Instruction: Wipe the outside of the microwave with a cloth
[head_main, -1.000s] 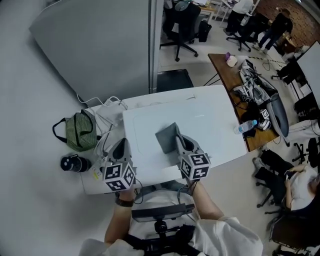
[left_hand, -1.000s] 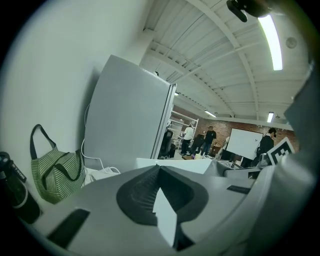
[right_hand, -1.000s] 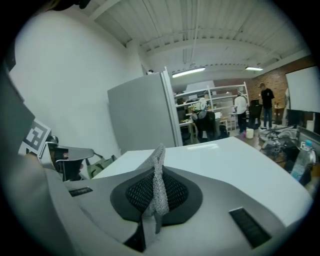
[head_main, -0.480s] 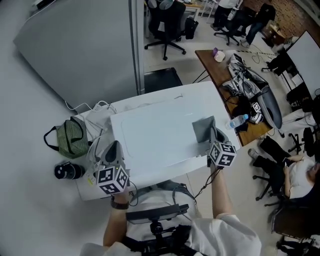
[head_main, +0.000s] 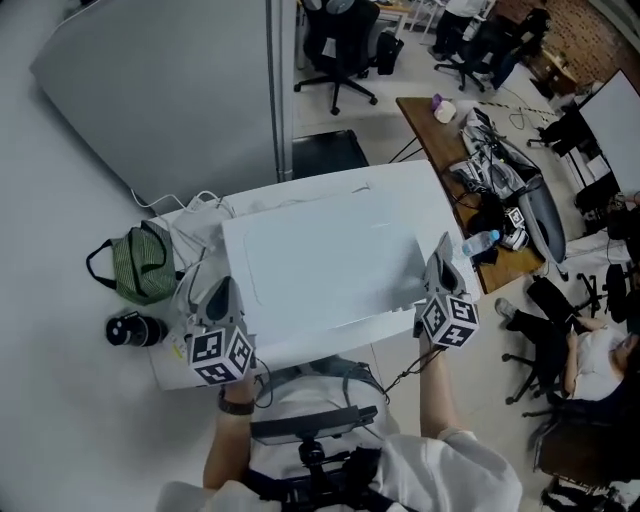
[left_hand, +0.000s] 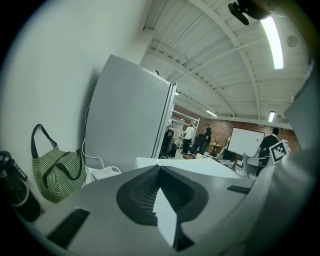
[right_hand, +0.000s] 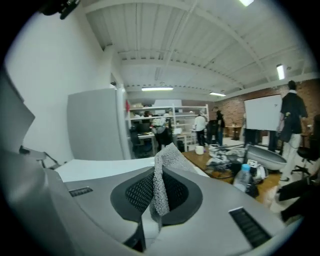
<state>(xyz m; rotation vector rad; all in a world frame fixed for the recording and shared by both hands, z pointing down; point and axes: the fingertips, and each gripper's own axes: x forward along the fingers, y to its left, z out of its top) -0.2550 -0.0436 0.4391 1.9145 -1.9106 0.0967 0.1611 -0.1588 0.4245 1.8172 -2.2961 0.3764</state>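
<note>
White microwave (head_main: 320, 265) on white table (head_main: 400, 180), cloth (right_hand: 167, 155) in right claw (right_hand: 156, 187), cluttered desk (head_main: 430, 125) beyond.

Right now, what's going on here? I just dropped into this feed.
A person is wiping a white microwave with a grey cloth. The right gripper is shut on the cloth and sits at the microwave's right edge, near the front corner. The left gripper is shut with nothing in it, by the microwave's left side. A striped green bag and a dark bottle sit left of the microwave.
</note>
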